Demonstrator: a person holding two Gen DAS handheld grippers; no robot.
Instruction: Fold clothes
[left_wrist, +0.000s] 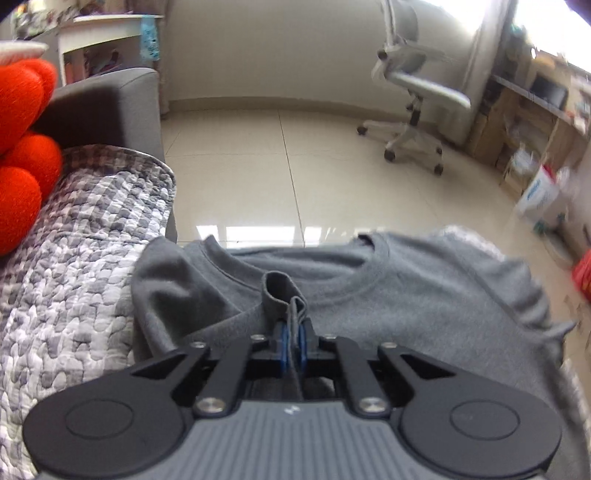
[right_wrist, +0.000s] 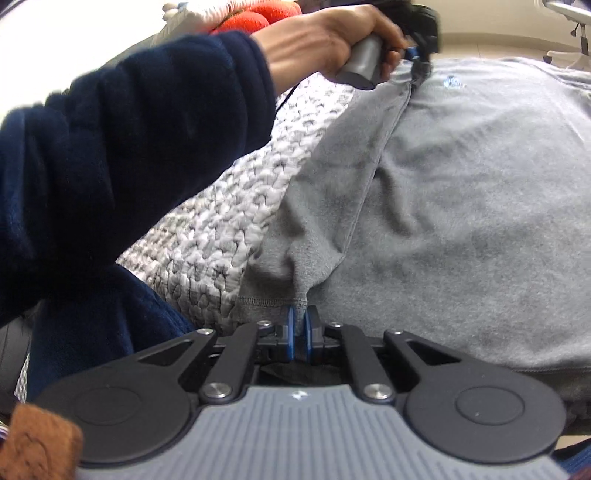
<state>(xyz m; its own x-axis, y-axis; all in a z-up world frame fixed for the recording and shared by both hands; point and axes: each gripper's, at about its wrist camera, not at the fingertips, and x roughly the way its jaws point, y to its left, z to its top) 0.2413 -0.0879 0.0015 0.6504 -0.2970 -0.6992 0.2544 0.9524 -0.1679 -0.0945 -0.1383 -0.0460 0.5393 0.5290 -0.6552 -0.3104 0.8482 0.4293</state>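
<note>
So the grey sweatshirt (right_wrist: 461, 192) is spread over the quilted cover (left_wrist: 74, 258) mid-frame, left gripper (left_wrist: 292, 341) clamped on a bunched bit near the collar and right gripper (right_wrist: 298, 332) pinching the hem, probably to flip that side over in one go.

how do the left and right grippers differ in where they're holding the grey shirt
The left gripper pinches a bunched fold of the grey shirt near the neckline; the right gripper pinches the stitched bottom hem. The left's fabric stands up in a loop above its pads, while the right's hem runs flat sideways from its pads. Both are shut on the same shirt, along one side fold.
</note>
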